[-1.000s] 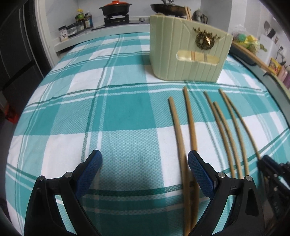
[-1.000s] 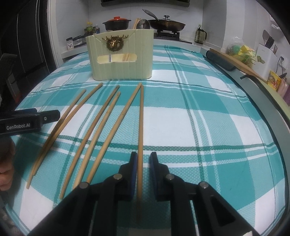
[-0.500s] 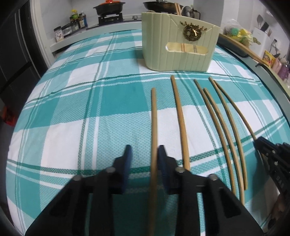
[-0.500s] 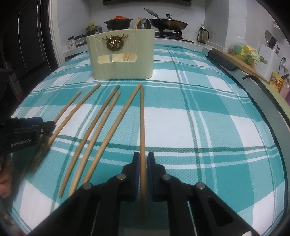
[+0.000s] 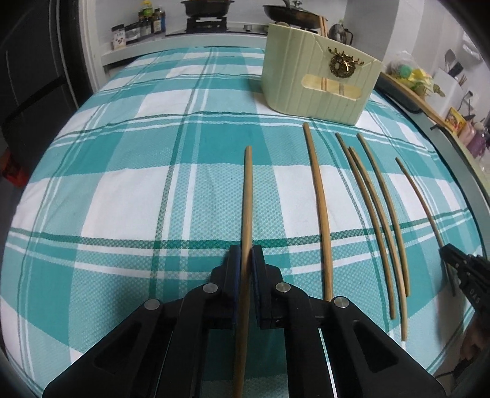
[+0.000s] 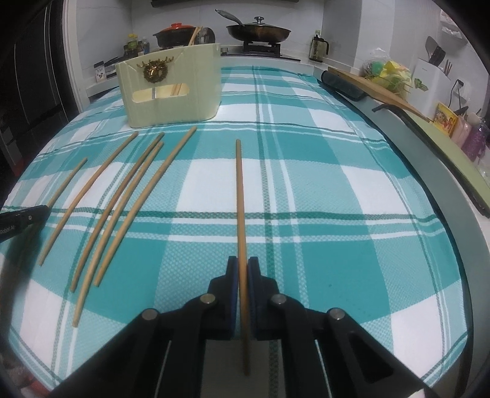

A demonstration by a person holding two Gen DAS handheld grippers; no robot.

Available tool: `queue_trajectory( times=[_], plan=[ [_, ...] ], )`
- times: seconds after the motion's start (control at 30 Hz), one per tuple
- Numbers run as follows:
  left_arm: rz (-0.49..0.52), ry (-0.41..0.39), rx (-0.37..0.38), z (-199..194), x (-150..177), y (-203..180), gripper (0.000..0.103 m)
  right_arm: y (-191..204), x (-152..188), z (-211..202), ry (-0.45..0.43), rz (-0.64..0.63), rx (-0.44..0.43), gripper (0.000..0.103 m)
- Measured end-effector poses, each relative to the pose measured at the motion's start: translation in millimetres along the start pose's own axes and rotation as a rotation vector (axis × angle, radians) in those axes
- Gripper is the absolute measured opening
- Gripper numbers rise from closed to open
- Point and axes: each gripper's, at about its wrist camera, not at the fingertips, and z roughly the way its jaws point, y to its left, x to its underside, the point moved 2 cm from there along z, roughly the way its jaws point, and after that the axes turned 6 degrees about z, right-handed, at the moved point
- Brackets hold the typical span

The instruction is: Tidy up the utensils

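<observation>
My left gripper (image 5: 246,260) has its jaws closing, the blue pads pressing on a long wooden chopstick (image 5: 248,189) that points away over the checked cloth. My right gripper (image 6: 242,269) is shut on another chopstick (image 6: 239,199), apart from the rest. Several loose chopsticks (image 5: 320,208) lie side by side on the cloth between the two grippers, also seen as a row of chopsticks (image 6: 122,208) in the right wrist view. The pale green utensil holder (image 5: 318,85) stands beyond them, with chopsticks inside showing through the slot of the holder (image 6: 171,91).
The teal and white tablecloth (image 5: 122,183) covers the table. A stove with pans (image 6: 257,30) and bottles (image 5: 147,24) lines the back. A wooden board (image 6: 382,88) and a dark table rim (image 6: 444,199) run along the right side.
My left gripper went from wide open to shut on a chopstick and carried it left, away from the row. My right gripper carried its chopstick to the right, clear of the others.
</observation>
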Motion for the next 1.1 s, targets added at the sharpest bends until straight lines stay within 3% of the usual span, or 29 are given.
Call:
queue_trajectory(
  times=[0.03,0.07,0.1,0.13,0.2,0.57,1.1],
  plan=[
    [-0.006,0.003,0.018,-1.6,0.5,1.7,0.02,-1.4,1.0,-0.9,0.005,0.0,-0.01,0.008],
    [-0.013,0.003,0.039,-4.1,0.9,4.0,0.027,-2.3,1.7,-1.7,0.008,0.001,-0.013,0.015],
    [-0.022,-0.004,0.059,-8.5,1.4,7.5,0.043,-3.5,2.0,-2.9,0.01,0.007,-0.017,0.028],
    [-0.03,-0.012,0.068,-12.8,1.5,10.7,0.056,-5.4,2.5,-5.0,0.01,0.018,-0.029,0.034],
    [-0.043,-0.03,0.08,-21.6,1.2,18.1,0.065,-8.4,2.3,-10.3,0.006,0.034,-0.053,0.037],
    [0.025,0.026,0.138,-24.2,-7.9,27.8,0.066,-19.1,-17.9,-24.1,0.078,0.038,-0.17,0.037],
    [0.128,0.11,0.144,4.9,-42.2,20.4,0.066,-12.6,-60.1,6.0,0.214,-0.007,-0.233,0.037]
  ],
)
